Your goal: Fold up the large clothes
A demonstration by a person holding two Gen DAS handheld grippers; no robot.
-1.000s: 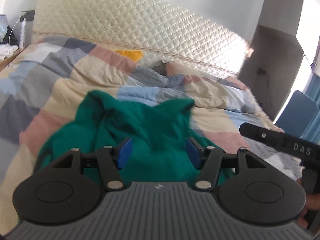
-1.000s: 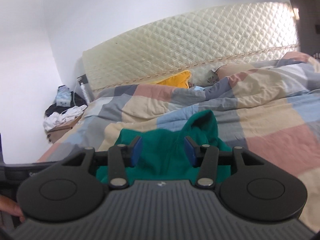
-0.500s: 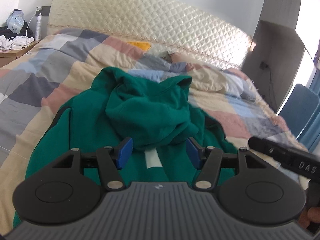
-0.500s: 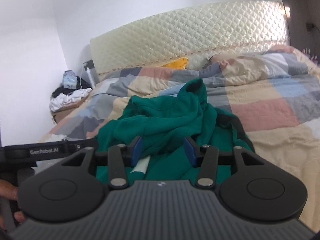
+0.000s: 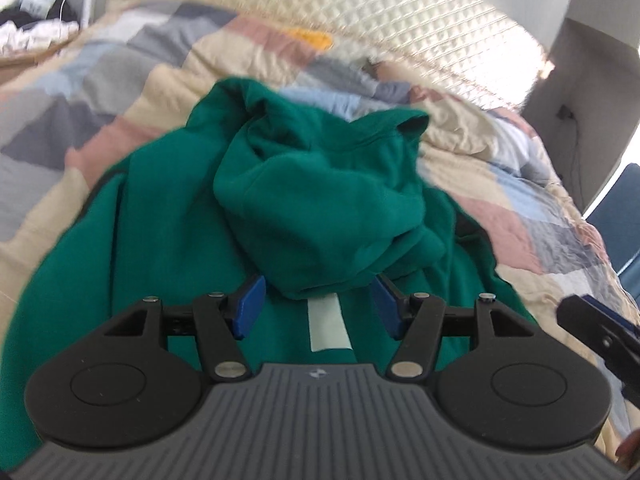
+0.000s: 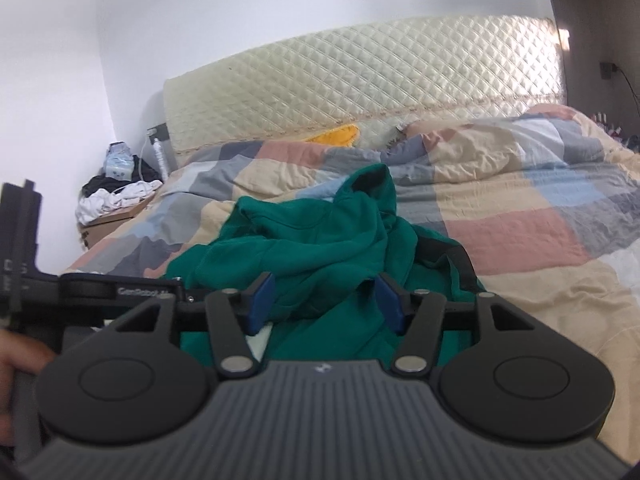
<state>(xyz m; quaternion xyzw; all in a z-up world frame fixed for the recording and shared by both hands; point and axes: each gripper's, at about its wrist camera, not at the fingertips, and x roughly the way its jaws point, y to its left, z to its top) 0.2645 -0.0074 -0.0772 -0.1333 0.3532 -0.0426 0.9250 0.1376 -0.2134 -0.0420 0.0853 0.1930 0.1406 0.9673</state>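
Since the earlier frame both views have dropped closer to the bed: the green garment now fills most of the left wrist picture, where it was a smaller heap further off.

Left hand-held gripper (image 5: 318,307): jaws about half open, nothing between the pads; it hangs over the garment's near edge, above a pale label (image 5: 329,330) sewn inside. Motion blur makes it hard to say whether the fingertips brush the cloth.

Right hand-held gripper (image 6: 325,302): jaws opening, pads either side of a fold of the cloth but not pressing on it.

Green sweatshirt (image 5: 320,208): lies crumpled on the checked quilt (image 6: 520,236), on the near part of the bed. The upper part is bunched in a loose mound over the body, with what looks like a hood or sleeve end poking up at the far side.

Progress, as a judgement: folding has not started. The garment needs grasping, spreading flat, sleeves turned in, then folding over.

Surroundings: quilted cream headboard (image 6: 360,96) behind; a yellow item (image 6: 336,136) at the pillow end; a pile of clothes (image 6: 116,196) on a box at the bedside; a blue chair (image 5: 624,208) at the right edge.

In the way: the quilt is rumpled and soft, a poor flat surface. The two tools sit close together and could crowd each other.
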